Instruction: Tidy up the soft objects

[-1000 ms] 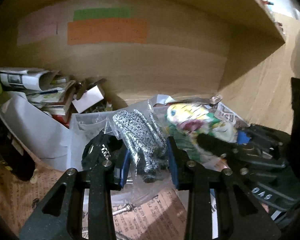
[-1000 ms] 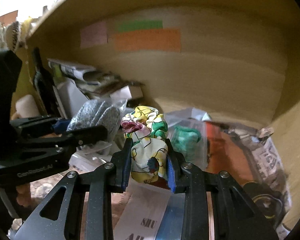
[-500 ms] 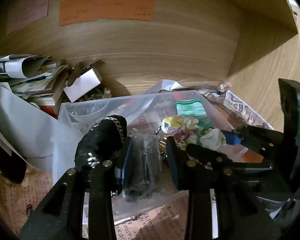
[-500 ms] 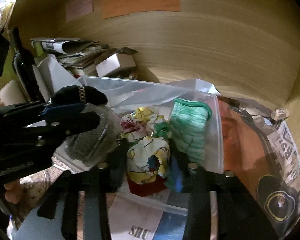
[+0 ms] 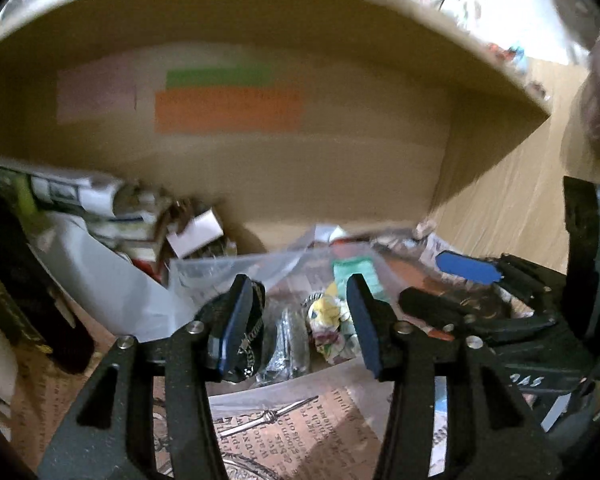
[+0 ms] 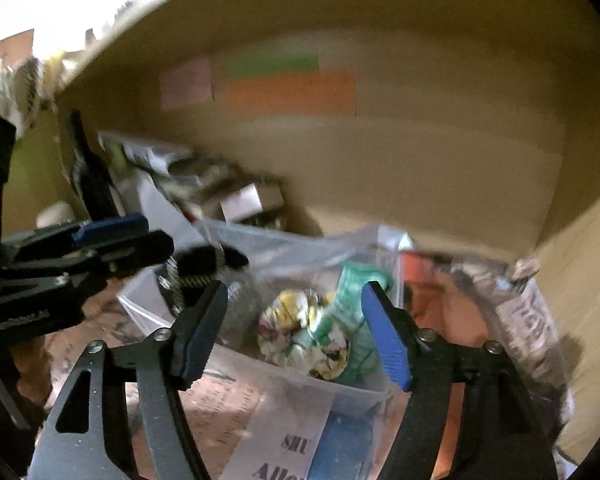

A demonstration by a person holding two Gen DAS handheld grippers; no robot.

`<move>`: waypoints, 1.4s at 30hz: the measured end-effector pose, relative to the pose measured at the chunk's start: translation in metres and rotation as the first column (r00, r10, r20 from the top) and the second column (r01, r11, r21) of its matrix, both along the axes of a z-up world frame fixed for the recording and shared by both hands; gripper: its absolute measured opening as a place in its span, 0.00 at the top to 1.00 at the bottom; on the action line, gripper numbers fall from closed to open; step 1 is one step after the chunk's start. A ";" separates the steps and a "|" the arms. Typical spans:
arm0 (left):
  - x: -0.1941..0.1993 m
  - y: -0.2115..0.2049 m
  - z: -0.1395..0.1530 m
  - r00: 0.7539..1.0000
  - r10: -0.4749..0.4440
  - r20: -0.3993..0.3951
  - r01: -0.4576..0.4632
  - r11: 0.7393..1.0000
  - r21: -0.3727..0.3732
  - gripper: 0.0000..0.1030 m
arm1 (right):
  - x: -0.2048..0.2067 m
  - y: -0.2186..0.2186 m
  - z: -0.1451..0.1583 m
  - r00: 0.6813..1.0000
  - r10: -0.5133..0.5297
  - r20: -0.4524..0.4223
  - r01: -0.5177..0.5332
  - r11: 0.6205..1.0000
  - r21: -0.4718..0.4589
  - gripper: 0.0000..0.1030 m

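Two soft pieces, a floral yellow-and-white fabric scrunchie (image 6: 306,334) and a folded green knit cloth (image 6: 358,280), lie in the clear plastic bin (image 6: 340,390); we judge them light and limp, best pinched mid-bunch. Left gripper (image 5: 296,322) and right gripper (image 6: 290,328) gape wide, empty
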State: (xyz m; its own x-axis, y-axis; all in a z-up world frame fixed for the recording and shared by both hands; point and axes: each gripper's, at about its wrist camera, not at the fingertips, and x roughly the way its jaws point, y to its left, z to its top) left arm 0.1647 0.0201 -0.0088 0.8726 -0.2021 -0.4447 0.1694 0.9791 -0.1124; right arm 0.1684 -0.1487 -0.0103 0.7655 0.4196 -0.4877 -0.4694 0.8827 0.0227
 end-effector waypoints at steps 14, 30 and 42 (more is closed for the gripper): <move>-0.084 0.006 0.042 0.974 0.069 0.217 -0.073 0.997 0.007 0.11 | -0.065 -0.012 0.057 0.984 -0.014 0.177 -0.008 0.992 0.124 0.18; -0.113 0.007 0.048 0.965 0.088 0.247 -0.093 0.996 0.012 0.00 | -0.095 -0.009 0.062 0.974 -0.030 0.223 0.000 0.991 0.132 0.00; -0.114 0.004 0.046 0.965 0.091 0.247 -0.100 0.995 0.025 0.00 | -0.096 -0.009 0.060 0.975 -0.033 0.220 0.002 0.990 0.139 0.00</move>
State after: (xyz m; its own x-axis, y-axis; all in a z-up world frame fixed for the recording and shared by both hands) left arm 0.0510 0.0243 0.0376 0.9703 -0.1003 -0.2201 0.0931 0.9947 -0.0429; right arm 0.0724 -0.1576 0.0502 0.8557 0.4564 -0.2441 -0.4609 0.8865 0.0416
